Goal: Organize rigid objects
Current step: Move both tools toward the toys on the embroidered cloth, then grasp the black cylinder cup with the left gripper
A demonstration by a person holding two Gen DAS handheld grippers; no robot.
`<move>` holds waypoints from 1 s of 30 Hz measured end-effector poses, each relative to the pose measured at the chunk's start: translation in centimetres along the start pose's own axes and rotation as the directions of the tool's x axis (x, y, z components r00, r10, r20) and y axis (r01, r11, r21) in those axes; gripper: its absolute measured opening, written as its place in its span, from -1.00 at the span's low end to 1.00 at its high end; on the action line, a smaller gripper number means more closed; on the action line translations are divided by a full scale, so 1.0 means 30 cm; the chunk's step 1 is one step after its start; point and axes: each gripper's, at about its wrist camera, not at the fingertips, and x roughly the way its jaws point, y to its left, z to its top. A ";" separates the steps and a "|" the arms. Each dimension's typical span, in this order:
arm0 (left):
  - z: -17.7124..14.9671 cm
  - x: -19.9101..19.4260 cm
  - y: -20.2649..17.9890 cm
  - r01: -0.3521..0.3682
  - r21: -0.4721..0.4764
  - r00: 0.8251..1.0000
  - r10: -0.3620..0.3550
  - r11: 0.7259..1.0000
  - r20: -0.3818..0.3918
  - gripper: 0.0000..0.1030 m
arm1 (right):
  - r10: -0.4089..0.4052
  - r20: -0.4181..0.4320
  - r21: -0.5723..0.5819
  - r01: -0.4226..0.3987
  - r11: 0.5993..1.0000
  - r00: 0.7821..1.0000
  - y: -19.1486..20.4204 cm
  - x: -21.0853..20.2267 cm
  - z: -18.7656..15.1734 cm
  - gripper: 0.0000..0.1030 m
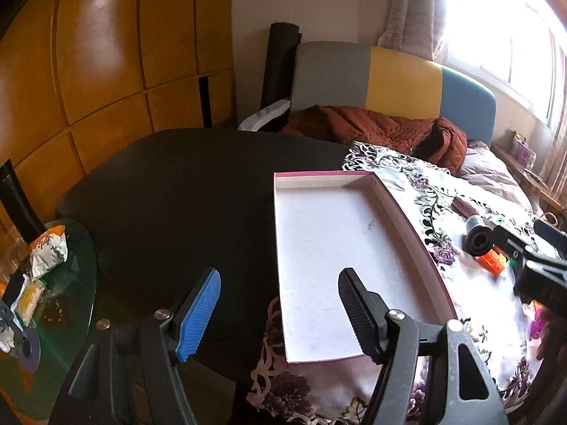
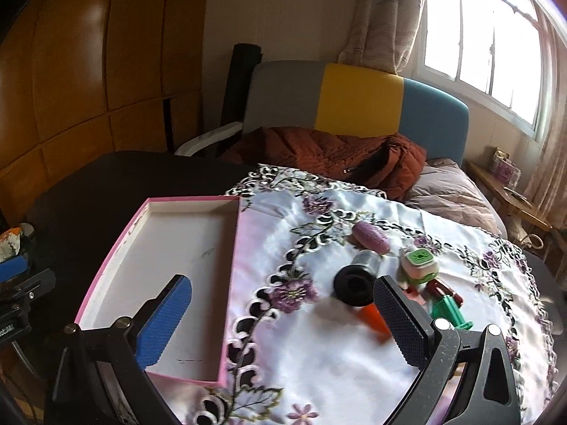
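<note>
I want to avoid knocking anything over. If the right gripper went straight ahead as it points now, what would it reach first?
Probably the black spool lying on the floral cloth, just ahead between the open fingers of the right gripper. Depth is uncertain; the orange piece beside it might be touched first.

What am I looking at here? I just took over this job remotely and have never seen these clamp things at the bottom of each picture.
Those clamps are hand-held two-finger grippers, one in each of a person's hands; there is no robot arm. Each picture comes from a fisheye camera mounted on a gripper, looking forward along its fingers. The left gripper hangs over the near end of a shallow pink-edged box, which has nothing in it. The right gripper is over the embroidered floral cloth beside that box. Both are open and hold nothing. On the cloth, to the right of the box, lies a cluster of small items: a black spool, a purple oval piece, a green-topped container, an orange piece and a green piece. They probably belong in the box.
</note>
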 end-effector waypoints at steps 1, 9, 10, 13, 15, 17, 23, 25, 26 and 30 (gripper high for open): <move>0.000 0.001 -0.004 0.003 0.005 1.000 -0.003 1.000 -0.001 0.37 | -0.003 -0.001 -0.001 0.003 1.000 1.000 -0.014 0.001 0.003 1.00; -0.001 0.006 -0.039 0.025 0.052 1.000 -0.025 0.998 -0.007 0.37 | -0.061 0.015 0.020 0.061 0.998 0.998 -0.151 -0.001 0.024 1.00; -0.001 0.007 -0.045 0.031 0.058 0.999 -0.030 0.998 -0.009 0.37 | -0.076 0.016 0.020 0.076 0.997 0.997 -0.171 0.001 0.028 1.00; 0.002 0.013 -0.061 0.042 0.074 0.999 -0.041 0.996 -0.017 0.37 | -0.106 0.015 0.029 0.106 0.994 0.994 -0.237 0.002 0.038 1.00; 0.005 0.019 -0.076 0.055 0.089 0.998 -0.053 0.995 -0.025 0.37 | -0.127 0.024 0.043 0.126 0.991 0.992 -0.291 -0.004 0.046 1.00; 0.010 0.027 -0.093 0.058 0.106 0.998 -0.055 0.993 -0.034 0.37 | -0.148 0.027 0.059 0.147 0.987 0.989 -0.348 -0.007 0.050 1.00; 0.028 0.040 -0.148 0.103 0.147 0.994 -0.098 0.984 -0.042 0.37 | -0.242 0.008 0.115 0.239 0.964 0.970 -0.542 0.019 0.057 1.00; 0.032 0.040 -0.168 0.106 0.169 0.994 -0.101 0.980 -0.036 0.40 | -0.252 0.003 0.133 0.249 0.959 0.968 -0.604 0.030 0.050 1.00; 0.036 0.042 -0.183 0.110 0.184 0.994 -0.105 0.977 -0.036 0.46 | -0.266 -0.007 0.137 0.265 0.955 0.964 -0.632 0.039 0.043 1.00; 0.049 0.055 -0.250 0.161 0.223 0.987 -0.153 0.961 -0.052 0.67 | -0.275 -0.034 0.198 0.276 0.941 0.961 -0.751 0.069 0.000 1.00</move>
